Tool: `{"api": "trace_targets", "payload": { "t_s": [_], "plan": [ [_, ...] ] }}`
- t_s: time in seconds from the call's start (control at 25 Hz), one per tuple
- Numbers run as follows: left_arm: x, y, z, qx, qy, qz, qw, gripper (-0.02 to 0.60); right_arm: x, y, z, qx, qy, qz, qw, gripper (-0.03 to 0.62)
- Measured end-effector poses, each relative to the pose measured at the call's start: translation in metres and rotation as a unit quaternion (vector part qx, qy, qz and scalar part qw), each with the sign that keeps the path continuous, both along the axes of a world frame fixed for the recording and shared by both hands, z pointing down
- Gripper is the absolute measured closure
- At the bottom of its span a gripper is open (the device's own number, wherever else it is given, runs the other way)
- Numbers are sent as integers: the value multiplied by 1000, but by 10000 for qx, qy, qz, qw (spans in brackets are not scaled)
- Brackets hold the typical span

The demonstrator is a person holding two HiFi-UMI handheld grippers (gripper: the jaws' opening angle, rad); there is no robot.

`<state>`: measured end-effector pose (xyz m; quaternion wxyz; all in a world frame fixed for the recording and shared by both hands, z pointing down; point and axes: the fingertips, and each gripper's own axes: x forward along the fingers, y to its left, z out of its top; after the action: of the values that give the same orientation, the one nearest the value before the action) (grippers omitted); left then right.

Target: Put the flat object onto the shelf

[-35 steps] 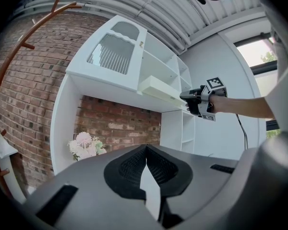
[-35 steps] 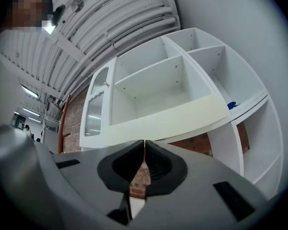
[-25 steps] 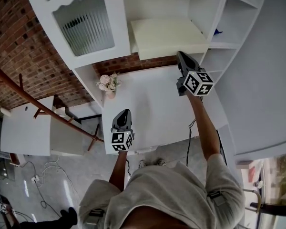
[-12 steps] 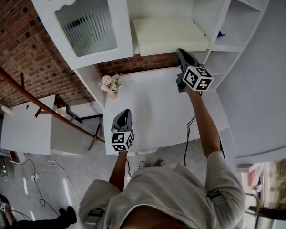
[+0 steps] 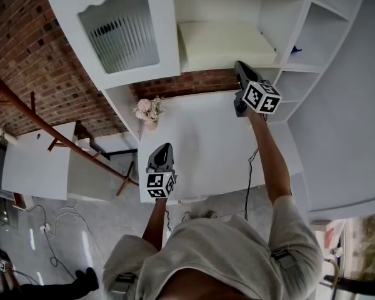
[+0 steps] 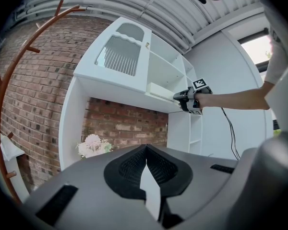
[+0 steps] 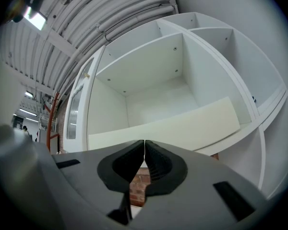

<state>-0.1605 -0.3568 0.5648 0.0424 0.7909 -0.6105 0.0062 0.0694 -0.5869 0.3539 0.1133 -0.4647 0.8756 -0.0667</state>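
Flat object: we see the cream flat board [image 5: 225,42] lying on the shelf [image 7: 230,137] of the open compartment, with its long front edge along the shelf's front lip.
Cabinet: the shelf belongs to a tall white cabinet [image 5: 262,5]. Its open cubbies run to the right, and a door with ribbed glass [image 5: 119,36] closes the compartment to the left.
Right gripper: we find the right gripper [image 5: 238,65] raised to shelf height. Its jaws are pressed together with nothing between them, and the tips are just in front of the board's front edge. We cannot tell whether they touch it.
Left gripper: the left gripper [image 5: 165,146] hangs over the table top [image 5: 200,149], well apart from the shelf. Its jaws are also together and hold nothing.
Surface: the table top is plain white and sits below the cabinet. A thin cable [image 5: 250,174] drops past its front edge beside the right arm.
Flowers: we note a small bunch of pale flowers [image 5: 149,109] at the table's back left corner, against the wall.
Wall: a red brick wall [image 5: 25,55] runs behind the table and shows under the shelf.
Bar: a rust-brown curved bar [image 5: 56,136] crosses in front of the brick at the left.
Floor: we see a grey floor [image 5: 69,217] with loose cords [image 5: 50,242] lying on it.
Overhead: in the left gripper view a ribbed white ceiling [image 6: 134,4] spans the room.
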Motion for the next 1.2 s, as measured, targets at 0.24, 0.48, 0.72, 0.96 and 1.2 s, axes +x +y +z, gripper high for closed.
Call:
{"api": "trace_targets", "payload": {
  "t_s": [0.24, 0.48, 0.72, 0.96, 1.2],
  "plan": [
    [1, -2, -2, 42, 1, 11, 10000, 566, -5, -2, 1, -13, 67, -63, 10000, 562],
    [3, 0, -6, 73, -1, 25, 10000, 566, -4, -1, 1, -17, 76, -94, 9999, 562],
    [0, 7, -5, 45, -13, 15, 10000, 566, 3, 19, 4, 185, -146, -185, 9995, 562],
    [-1, 10, -4, 16, -37, 54, 10000, 566, -3, 65, 20, 655, 535, -231, 9962, 563],
    [5, 12, -2, -9, -61, 149, 9999, 566, 2, 107, 67, 565, 937, -153, 9939, 565]
  ]
}}
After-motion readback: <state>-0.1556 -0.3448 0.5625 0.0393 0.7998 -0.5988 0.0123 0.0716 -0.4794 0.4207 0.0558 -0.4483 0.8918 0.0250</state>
